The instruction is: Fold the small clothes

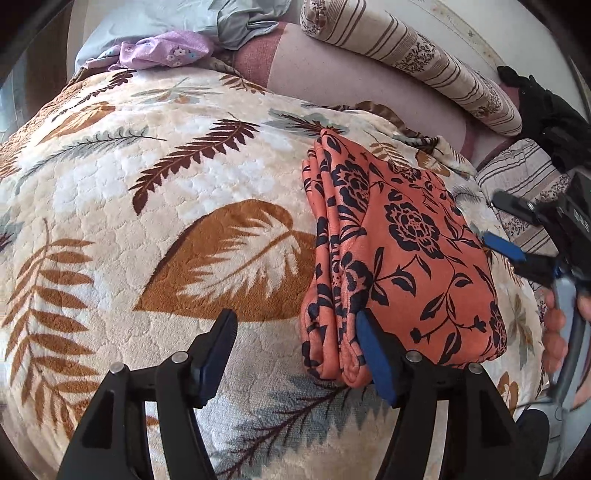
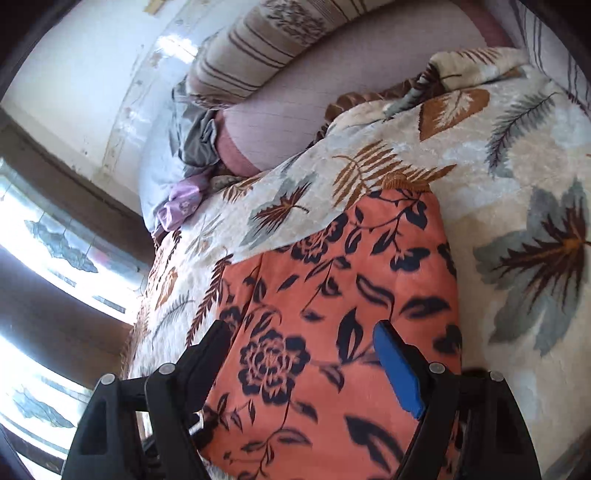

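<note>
An orange garment with a dark floral print [image 1: 402, 254] lies folded into a thick bundle on the leaf-patterned blanket [image 1: 166, 177]. My left gripper [image 1: 295, 339] is open at the bundle's near left corner; its right finger [image 1: 373, 354] touches the folded edge and the left finger rests on the blanket. My right gripper [image 1: 496, 221] shows at the right of the left wrist view, open beside the bundle's right edge. In the right wrist view the right gripper [image 2: 303, 350] is open just above the garment [image 2: 332, 302].
A purple floral garment [image 1: 162, 50] and pale blue-grey cloth [image 1: 236, 26] lie at the bed's far end. A striped bolster pillow [image 1: 417, 55] runs along the wall. A black object [image 1: 546, 110] sits at the far right. A window [image 2: 48, 258] is left.
</note>
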The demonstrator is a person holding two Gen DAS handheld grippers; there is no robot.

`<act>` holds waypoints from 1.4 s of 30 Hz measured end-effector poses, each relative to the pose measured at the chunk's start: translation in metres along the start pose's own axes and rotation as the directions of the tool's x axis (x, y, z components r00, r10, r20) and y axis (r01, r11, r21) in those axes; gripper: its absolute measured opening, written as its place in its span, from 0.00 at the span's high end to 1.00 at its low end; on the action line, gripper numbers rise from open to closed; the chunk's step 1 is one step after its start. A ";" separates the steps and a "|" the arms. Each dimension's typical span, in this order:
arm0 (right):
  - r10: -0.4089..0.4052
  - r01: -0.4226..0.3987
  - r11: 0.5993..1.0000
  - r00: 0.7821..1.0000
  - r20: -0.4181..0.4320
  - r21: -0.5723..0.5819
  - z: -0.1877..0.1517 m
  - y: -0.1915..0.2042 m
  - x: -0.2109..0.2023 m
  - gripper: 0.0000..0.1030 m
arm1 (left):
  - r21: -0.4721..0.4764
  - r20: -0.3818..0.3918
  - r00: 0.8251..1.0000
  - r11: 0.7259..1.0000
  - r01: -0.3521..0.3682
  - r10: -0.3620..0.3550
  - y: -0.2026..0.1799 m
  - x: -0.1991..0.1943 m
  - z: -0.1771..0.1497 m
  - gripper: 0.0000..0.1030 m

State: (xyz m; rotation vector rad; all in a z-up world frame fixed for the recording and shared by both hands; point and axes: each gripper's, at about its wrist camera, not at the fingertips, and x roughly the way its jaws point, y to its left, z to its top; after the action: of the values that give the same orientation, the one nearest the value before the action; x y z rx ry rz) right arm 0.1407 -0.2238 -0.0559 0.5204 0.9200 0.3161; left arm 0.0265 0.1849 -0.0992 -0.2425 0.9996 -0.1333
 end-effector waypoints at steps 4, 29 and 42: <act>-0.125 0.127 0.985 0.992 0.027 -0.115 -0.070 0.032 -0.031 0.20 | 0.018 0.037 0.994 0.994 -0.104 0.103 -0.010 -0.023 -0.006 0.31; -0.303 0.319 0.929 0.947 0.110 -0.186 -0.163 0.087 -0.094 0.20 | 0.063 0.124 0.940 0.943 -0.327 0.318 -0.049 -0.096 -0.039 0.23; -0.472 0.484 0.859 0.875 0.109 -0.167 -0.155 0.075 -0.093 0.20 | 0.081 0.200 0.923 0.934 -0.349 0.327 -0.065 -0.107 -0.052 0.11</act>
State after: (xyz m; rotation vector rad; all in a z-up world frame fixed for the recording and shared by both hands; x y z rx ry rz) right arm -0.0424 -0.1605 -0.0289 0.1119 0.9140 -0.0681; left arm -0.0748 0.1386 -0.0217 0.0271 0.8323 0.1458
